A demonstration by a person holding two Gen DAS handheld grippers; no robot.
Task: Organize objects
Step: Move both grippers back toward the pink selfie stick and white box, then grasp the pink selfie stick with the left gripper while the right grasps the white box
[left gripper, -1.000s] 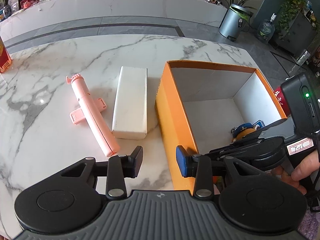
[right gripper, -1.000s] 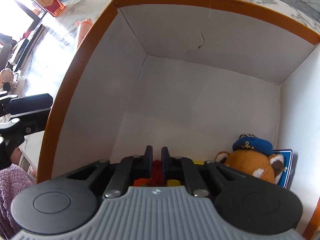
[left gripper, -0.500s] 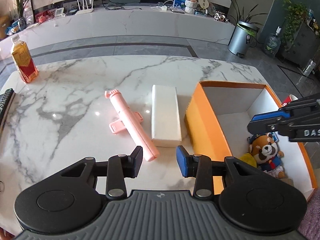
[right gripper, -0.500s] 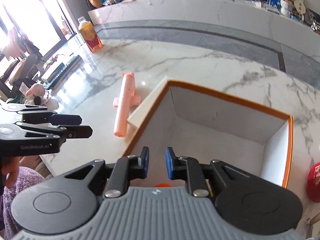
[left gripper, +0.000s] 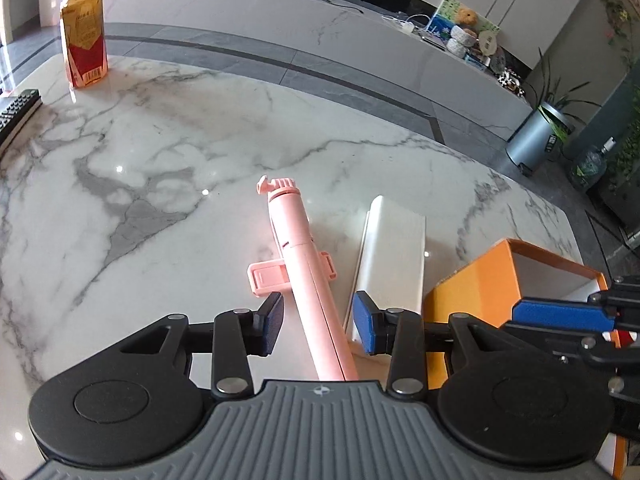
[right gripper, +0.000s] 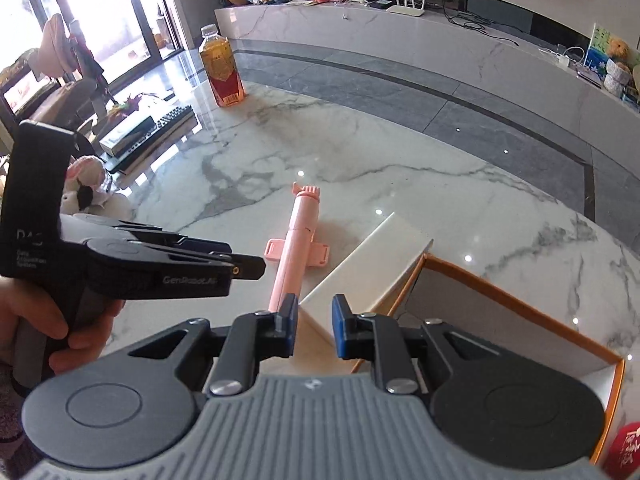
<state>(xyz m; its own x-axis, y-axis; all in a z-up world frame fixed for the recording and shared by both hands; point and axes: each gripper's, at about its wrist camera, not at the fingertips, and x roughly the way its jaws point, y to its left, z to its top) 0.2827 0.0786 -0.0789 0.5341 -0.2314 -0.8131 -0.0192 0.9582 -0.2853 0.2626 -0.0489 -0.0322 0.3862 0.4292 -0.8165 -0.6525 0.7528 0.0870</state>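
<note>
Left wrist view: jaws of the left gripper (left gripper: 318, 326) stand part open, holding nothing. The pink stick (left gripper: 304, 268) runs lengthwise through the gap, lower shaft between the two pads with clear space on each side; no contact visible. Whether the jaws are down at the stick's level or above it cannot be told from this angle.

Judgement on handling: stick looks like rigid moulded plastic, light, smooth and probably a bit slippery. Round shaft may roll under a loose pinch. Best hold is across the plain shaft just below the side clamp tabs; the tabs and the hooked head look thin and less sturdy.

Right wrist view: right gripper (right gripper: 315, 330) jaws narrowly apart, empty, sitting above the near corner of the orange box (right gripper: 520, 292). Side-on, the left gripper (right gripper: 240, 268) points toward the stick.

Outward: white block (left gripper: 394, 256) lies just beside the stick on the bench (left gripper: 180, 140), between stick and box. Bottle (left gripper: 83, 38) stands well apart at the far edge.
</note>
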